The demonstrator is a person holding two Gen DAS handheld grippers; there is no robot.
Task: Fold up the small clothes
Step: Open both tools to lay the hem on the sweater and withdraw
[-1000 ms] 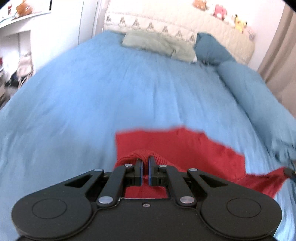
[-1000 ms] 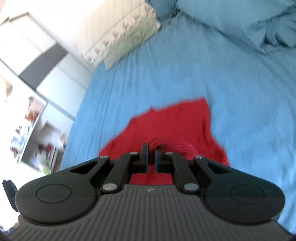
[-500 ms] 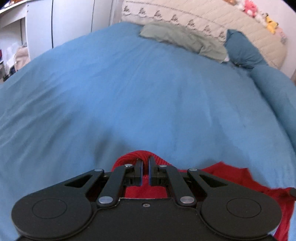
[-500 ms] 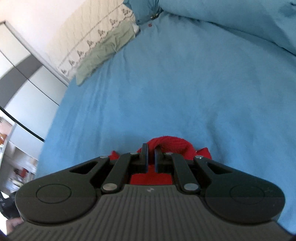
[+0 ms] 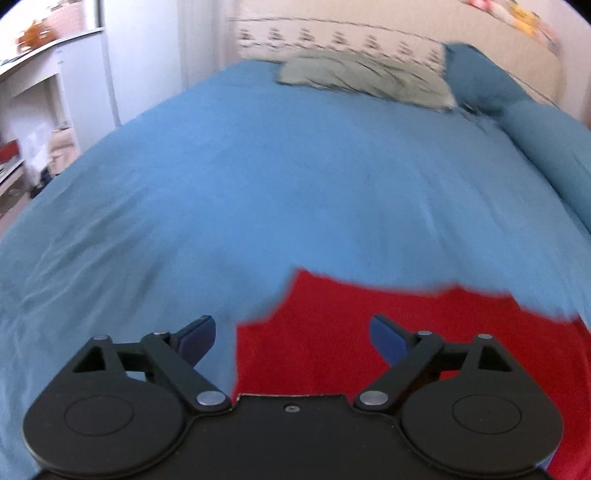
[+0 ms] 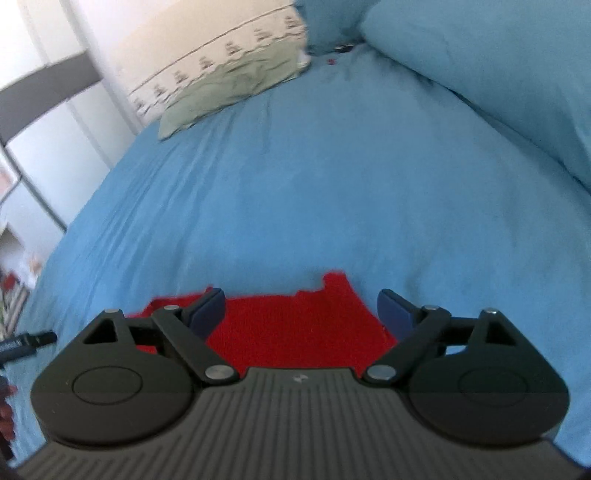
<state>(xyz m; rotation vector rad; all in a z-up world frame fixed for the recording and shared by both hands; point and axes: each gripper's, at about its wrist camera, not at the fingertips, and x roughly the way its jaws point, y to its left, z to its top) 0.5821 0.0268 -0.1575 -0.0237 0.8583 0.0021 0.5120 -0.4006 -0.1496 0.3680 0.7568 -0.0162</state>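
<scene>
Left wrist view. Left tool jaws opening, blue pads spread wide, nothing pinched between them. Red garment lies flat on the blue bed cover, just beyond and under the tool; its left edge falls between the two pads, so the left pad is over bare cover and the right pad over red cloth. Garment's far edge is blurred; the cloth runs off toward the lower right of the frame. At the head of the bed: a pale green pillow against a cream headboard with a row of small dark motifs, a darker blue pillow beside it. Bunched blue duvet along the right side. White cupboards at left.

Right wrist view. Right tool jaws opening, pads fully apart, released. Red garment lies on the bed cover between the fingers, not gripped; a small tab of cloth sticks up at its far right corner. Green pillow upper left, duvet upper right. A dark rod-like part shows at the left edge; cannot tell what it is.
</scene>
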